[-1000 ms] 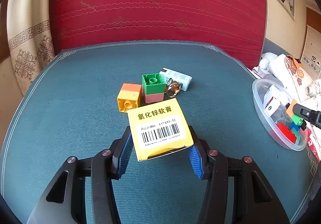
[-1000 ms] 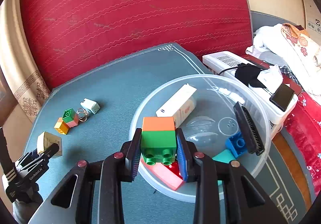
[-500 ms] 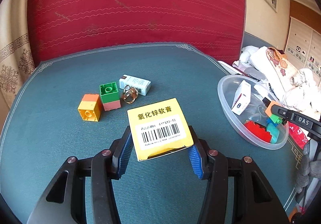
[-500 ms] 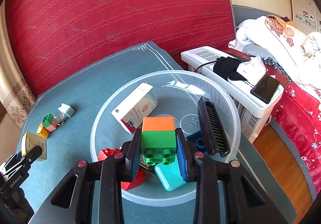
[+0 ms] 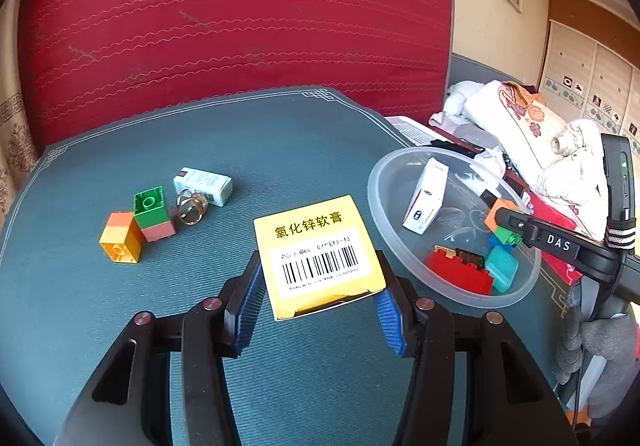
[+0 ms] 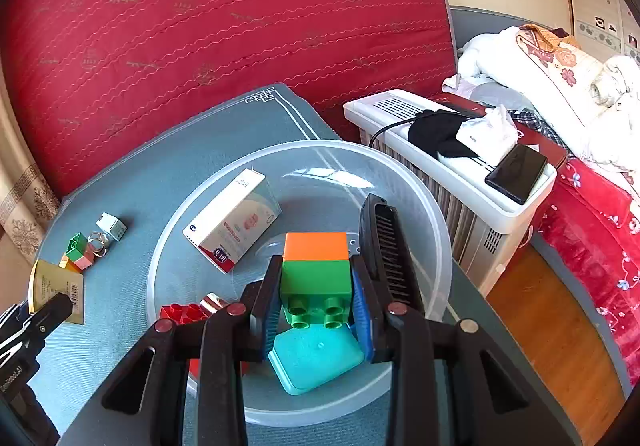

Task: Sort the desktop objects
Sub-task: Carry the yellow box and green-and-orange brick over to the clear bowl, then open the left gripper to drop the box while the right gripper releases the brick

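My left gripper (image 5: 318, 300) is shut on a yellow box with a barcode (image 5: 318, 256), held above the teal mat to the left of the clear plastic bowl (image 5: 384, 222). Over that bowl (image 6: 192, 214) my right gripper (image 6: 316, 310) is shut on an orange-and-green block (image 6: 316, 266). Inside the bowl lie a white carton (image 6: 234, 224), a black comb (image 6: 384, 250), a teal lid (image 6: 316, 356) and a red brick (image 6: 184, 312). On the mat rest a yellow-orange block (image 5: 120, 238), a green-pink block (image 5: 152, 214), a ring (image 5: 191, 208) and a small white box (image 5: 203, 186).
A red padded backrest (image 5: 240, 18) rises behind the mat. Right of the table stands a white heater (image 6: 452, 174) with a phone (image 6: 516, 172) and black cloth on it. Bedding (image 6: 560, 78) lies beyond, and wooden floor shows at the lower right.
My left gripper carried the yellow box rightward, bringing the bowl closer into its view. My right gripper moved with the block from the bowl's near rim to over its middle.
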Demonstrator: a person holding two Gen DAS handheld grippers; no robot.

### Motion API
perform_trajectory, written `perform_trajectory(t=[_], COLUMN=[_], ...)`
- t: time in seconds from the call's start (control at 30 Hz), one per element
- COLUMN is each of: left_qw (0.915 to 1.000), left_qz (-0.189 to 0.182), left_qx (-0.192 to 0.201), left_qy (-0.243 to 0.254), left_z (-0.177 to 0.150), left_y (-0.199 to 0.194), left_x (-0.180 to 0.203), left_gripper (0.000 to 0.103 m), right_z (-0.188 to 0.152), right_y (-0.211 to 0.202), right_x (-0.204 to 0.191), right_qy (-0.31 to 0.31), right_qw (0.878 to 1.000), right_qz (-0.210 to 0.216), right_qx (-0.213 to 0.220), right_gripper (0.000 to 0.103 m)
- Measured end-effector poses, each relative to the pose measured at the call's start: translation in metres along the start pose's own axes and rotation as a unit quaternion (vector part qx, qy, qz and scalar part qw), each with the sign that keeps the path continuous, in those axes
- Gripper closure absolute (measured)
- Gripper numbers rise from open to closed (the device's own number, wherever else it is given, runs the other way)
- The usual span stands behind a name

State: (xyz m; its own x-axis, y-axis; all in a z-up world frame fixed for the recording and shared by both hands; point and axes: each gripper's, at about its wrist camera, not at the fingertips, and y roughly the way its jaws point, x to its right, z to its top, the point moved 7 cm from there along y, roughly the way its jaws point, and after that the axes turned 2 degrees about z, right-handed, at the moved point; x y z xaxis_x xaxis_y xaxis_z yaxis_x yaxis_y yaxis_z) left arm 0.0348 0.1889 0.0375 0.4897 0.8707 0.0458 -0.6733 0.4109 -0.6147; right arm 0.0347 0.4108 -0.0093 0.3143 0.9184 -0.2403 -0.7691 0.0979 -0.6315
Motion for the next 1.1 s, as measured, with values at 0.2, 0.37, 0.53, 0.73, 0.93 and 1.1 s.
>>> perform_trajectory(t=[0.2,0.37,0.53,0.73,0.93,1.1], left_qw=[0.9994,0.9985,0.997,0.9942,0.9915,0.988], left_qz=[-0.031,-0.049,-0.071,-0.097,-0.118,-0.147], left_qx=[-0.003,-0.005,-0.007,-0.009,-0.012,-0.028], left_qy=[0.012,0.021,0.029,0.046,0.053,0.038], left_z=[0.008,0.013,0.018,0.022,0.025,0.028], left_y=[0.005,0.01,0.016,0.024,0.033,0.042], left_x=[0.03,0.05,0.067,0.092,0.108,0.113], left_gripper=[0.049,0.049,0.049,0.049,0.049,0.048], right_z=[0.002,0.004,0.006,0.007,0.008,0.011], right_y=[0.001,0.001,0.001,0.0,0.0,-0.002], right_x=[0.002,0.005,0.008,0.009,0.01,0.015], right_qy=[0.0,0.0,0.003,0.004,0.008,0.027], right_qw=[1.0,1.0,1.0,1.0,1.0,0.999], right_qz=[0.003,0.005,0.006,0.008,0.012,0.021], right_qx=[0.0,0.002,0.003,0.004,0.004,0.01], right_gripper=[0.068,0.068,0.068,0.068,0.068,0.067])
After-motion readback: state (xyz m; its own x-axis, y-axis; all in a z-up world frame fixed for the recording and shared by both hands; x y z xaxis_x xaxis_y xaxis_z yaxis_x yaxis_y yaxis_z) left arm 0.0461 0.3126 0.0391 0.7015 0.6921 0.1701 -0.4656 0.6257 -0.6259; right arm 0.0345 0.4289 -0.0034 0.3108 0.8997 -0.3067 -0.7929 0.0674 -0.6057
